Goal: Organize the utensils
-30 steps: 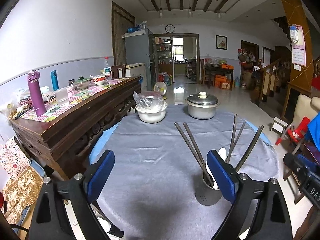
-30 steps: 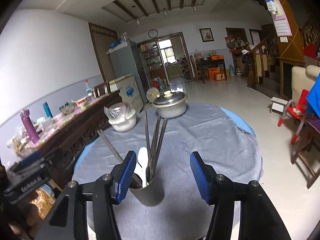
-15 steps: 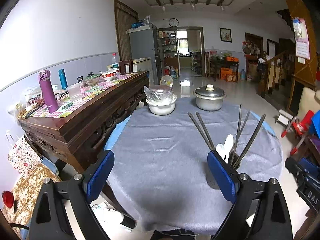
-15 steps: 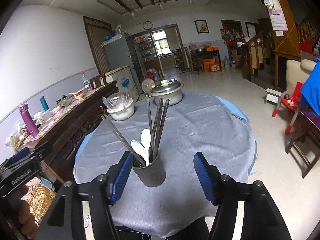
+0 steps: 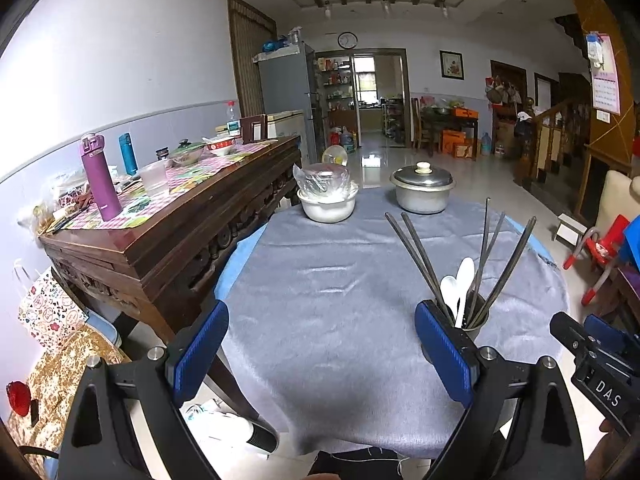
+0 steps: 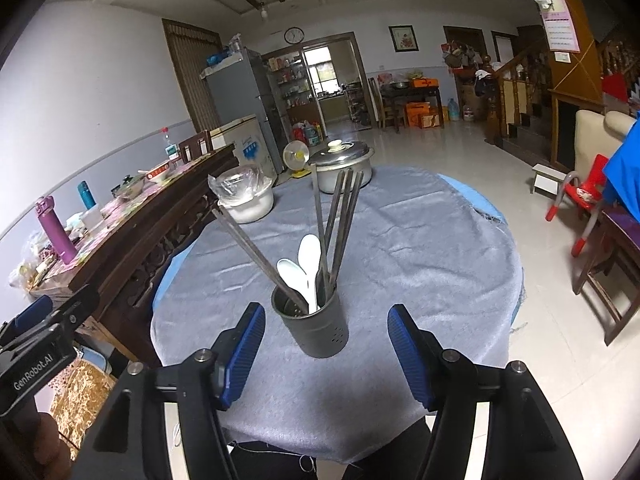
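Utensil holder (image 5: 472,326): lower body hidden behind left gripper's right finger (image 5: 442,354) in left wrist view; only rim shows.
Chopsticks (image 6: 338,224) and white spoons (image 6: 306,266): lower ends hidden inside holder; chopstick count unclear.
Right gripper (image 5: 596,372): cut by right edge in left wrist view; jaws out of sight there.
Bowl (image 6: 250,200): contents blurred under plastic wrap.
Sideboard (image 5: 168,216): small items too small to tell.
Table cloth (image 6: 420,264): near edge hidden behind gripper bodies.
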Available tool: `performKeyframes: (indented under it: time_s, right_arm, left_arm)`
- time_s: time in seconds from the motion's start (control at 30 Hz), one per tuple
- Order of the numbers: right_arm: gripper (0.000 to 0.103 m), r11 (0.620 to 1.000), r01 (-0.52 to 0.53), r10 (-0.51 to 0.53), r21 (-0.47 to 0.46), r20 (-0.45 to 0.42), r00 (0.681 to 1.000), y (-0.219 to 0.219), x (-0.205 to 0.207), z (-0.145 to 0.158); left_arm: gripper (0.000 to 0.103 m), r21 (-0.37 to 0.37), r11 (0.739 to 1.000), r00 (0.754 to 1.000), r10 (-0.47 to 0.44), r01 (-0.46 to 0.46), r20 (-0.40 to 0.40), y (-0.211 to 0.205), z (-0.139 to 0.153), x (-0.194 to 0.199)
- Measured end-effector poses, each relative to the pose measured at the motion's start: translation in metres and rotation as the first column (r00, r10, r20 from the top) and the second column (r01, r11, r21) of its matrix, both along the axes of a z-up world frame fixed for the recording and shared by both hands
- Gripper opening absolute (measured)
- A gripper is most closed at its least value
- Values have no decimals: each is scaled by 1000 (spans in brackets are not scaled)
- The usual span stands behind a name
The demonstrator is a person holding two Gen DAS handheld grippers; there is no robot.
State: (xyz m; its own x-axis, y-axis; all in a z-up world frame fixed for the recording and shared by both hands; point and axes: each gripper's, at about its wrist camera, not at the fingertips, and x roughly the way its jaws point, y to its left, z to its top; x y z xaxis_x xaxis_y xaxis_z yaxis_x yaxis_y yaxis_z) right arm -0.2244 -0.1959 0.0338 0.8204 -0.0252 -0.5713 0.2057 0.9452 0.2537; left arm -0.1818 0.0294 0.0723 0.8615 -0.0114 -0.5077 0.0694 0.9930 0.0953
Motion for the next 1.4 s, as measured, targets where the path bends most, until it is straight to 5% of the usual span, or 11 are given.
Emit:
performKeyframes:
  time_s: [1.4]
  right_arm:
    - [68,1000,1,-1,-17,18,1000,5,-4,4]
  left_arm:
    - [94,-21,1000,1000,11,-11,-2,5,-2,-3]
